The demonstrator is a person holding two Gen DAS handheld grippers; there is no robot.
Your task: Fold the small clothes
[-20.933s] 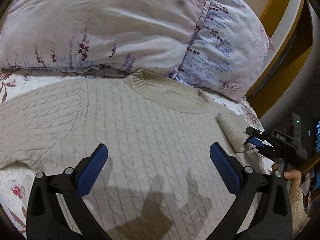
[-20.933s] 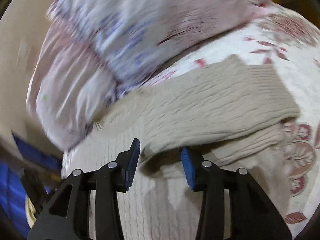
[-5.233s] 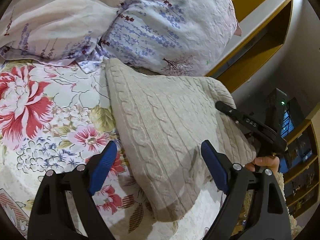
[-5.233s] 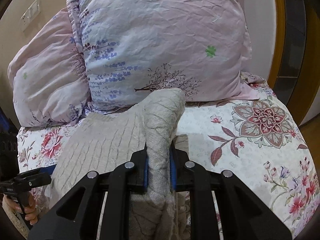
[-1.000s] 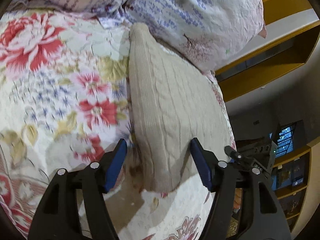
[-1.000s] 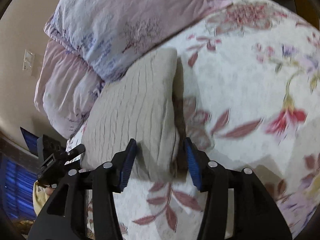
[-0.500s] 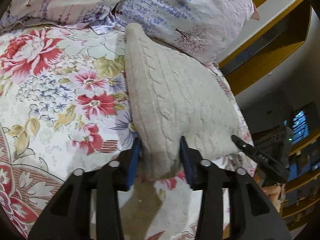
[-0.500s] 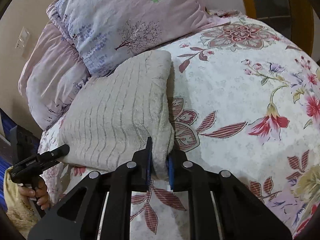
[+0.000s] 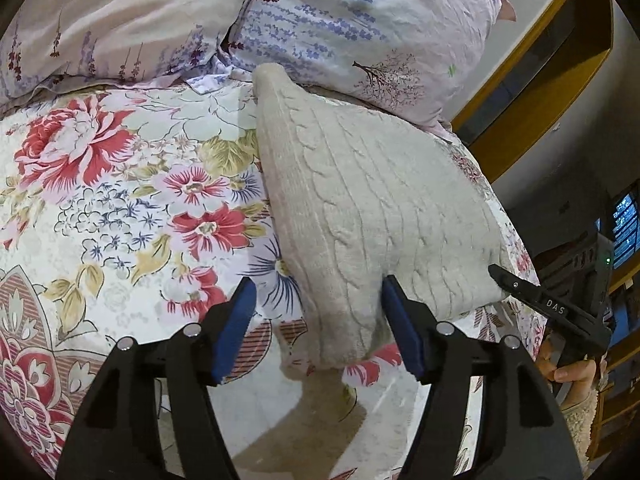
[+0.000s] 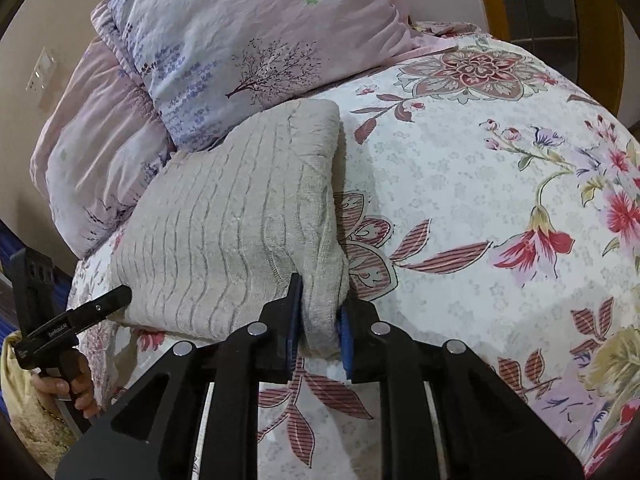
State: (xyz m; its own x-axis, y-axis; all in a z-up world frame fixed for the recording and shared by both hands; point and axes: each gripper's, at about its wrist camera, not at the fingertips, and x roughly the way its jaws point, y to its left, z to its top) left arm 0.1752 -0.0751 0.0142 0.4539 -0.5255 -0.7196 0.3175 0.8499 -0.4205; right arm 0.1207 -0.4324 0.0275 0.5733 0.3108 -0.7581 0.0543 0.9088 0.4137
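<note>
A folded beige cable-knit sweater (image 9: 372, 208) lies on the floral bedspread, its far end against the pillows. In the left wrist view my left gripper (image 9: 316, 328) is open, its blue pads on either side of the sweater's near left corner. In the right wrist view the sweater (image 10: 224, 232) lies ahead to the left and my right gripper (image 10: 318, 322) is shut on its near right corner. Each gripper shows in the other's view, at the sweater's opposite near corner: the right one (image 9: 556, 312) and the left one (image 10: 72, 328).
Two pale floral pillows (image 9: 360, 20) lean at the head of the bed, also seen in the right wrist view (image 10: 240, 40). The flowered bedspread (image 9: 120, 200) stretches left of the sweater and right of it (image 10: 480, 200). A wooden frame (image 9: 540, 80) and dark shelves stand beyond the bed.
My left gripper has opened and let go of the sweater's near left corner, which it pinched half a second ago. My right gripper stays shut on its corner.
</note>
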